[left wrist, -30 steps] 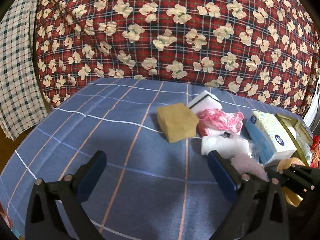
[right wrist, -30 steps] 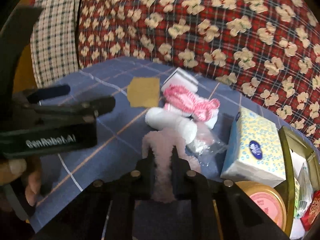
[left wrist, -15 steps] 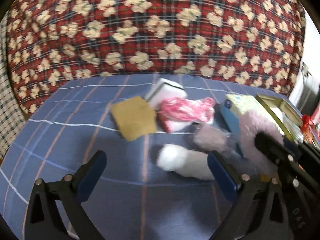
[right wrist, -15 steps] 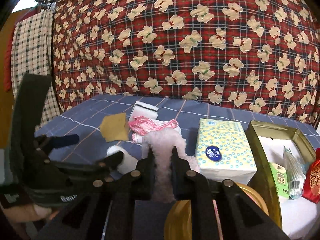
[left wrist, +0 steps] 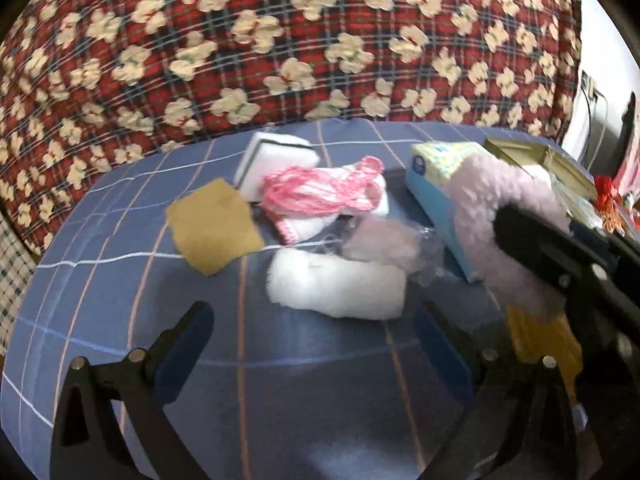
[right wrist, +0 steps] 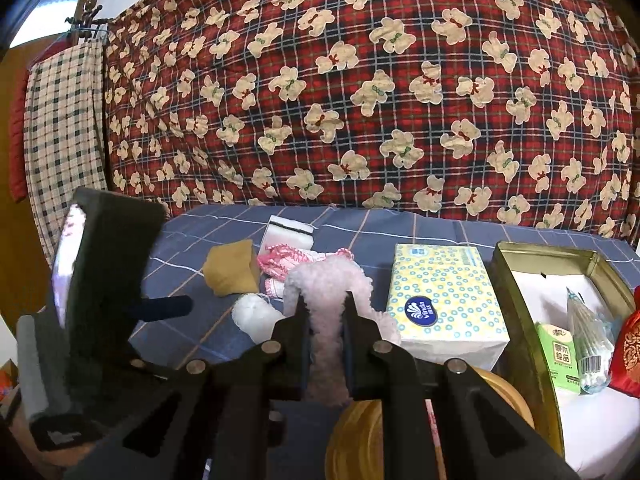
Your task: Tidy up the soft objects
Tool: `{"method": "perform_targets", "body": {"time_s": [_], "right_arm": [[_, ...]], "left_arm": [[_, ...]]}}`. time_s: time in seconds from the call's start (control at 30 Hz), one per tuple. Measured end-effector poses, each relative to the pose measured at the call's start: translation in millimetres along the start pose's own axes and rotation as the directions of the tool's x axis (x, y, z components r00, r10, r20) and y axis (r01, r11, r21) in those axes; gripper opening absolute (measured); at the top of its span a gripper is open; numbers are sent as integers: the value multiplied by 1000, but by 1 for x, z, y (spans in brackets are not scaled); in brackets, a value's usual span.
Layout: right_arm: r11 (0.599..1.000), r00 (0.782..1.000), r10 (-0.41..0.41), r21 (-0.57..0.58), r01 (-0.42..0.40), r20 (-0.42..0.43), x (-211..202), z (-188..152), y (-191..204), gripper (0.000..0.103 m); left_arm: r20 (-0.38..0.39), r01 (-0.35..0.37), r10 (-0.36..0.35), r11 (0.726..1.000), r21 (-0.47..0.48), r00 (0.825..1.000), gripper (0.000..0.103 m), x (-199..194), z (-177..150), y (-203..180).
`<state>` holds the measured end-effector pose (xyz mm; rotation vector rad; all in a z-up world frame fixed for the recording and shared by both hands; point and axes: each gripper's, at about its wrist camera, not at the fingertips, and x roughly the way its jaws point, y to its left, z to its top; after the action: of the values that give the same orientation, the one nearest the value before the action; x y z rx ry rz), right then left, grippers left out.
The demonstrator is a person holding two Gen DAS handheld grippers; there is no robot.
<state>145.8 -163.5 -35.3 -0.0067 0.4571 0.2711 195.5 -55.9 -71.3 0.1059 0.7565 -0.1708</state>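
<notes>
Pink fuzzy cloth (right wrist: 325, 300) between jaws (pinched)

blue plaid bed sheet (right wrist: 400, 228) bearing brown sponge (right wrist: 232, 268), tissue pack (right wrist: 444, 296), gold tin (right wrist: 520, 308).

Red plaid quilt (right wrist: 360, 100) w/ cream bears, blue grid sheet (left wrist: 300, 380), pale pink fuzzy sock (right wrist: 326, 280), mustard sponge (left wrist: 214, 226).

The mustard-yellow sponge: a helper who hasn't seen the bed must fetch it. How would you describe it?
On the blue checked sheet below the red bear-print quilt, find the pile of soft things. The mustard-yellow sponge lies at its left edge, the only flat, plain tan-yellow square there.
</notes>
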Motion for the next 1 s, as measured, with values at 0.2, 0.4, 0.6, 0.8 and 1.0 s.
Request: {"method": "perform_targets", "body": {"time_s": [0.2, 0.4, 0.6, 0.8, 1.0], "right_arm": [[1000, 1000, 7, -4, -7, -13, 2, 0, 1, 15], [1000, 1000, 10, -12, -10, -18, 3, 0, 2, 15], [999, 1000, 10, -35, -11, -25, 5, 0, 6, 15], [999, 1000, 6, -39, -7, -13, 2, 0, 7, 15], [999, 1000, 5, -32, -5, -1, 1, 0, 5, 15]], "left_arm": [[-32, 39, -39, 999, -3, 999, 100, 14, 5, -2], [-62, 174, -178, 983, -53, 982, 52, 24, 3, 6], [-32, 141, -143, 989, -53, 989, 27, 17, 3, 6], [-29, 162, -166, 982, -94, 986, 18, 17, 3, 16], [-11, 92, -95, 987, -129, 995, 39, 6, -4, 23]]}}
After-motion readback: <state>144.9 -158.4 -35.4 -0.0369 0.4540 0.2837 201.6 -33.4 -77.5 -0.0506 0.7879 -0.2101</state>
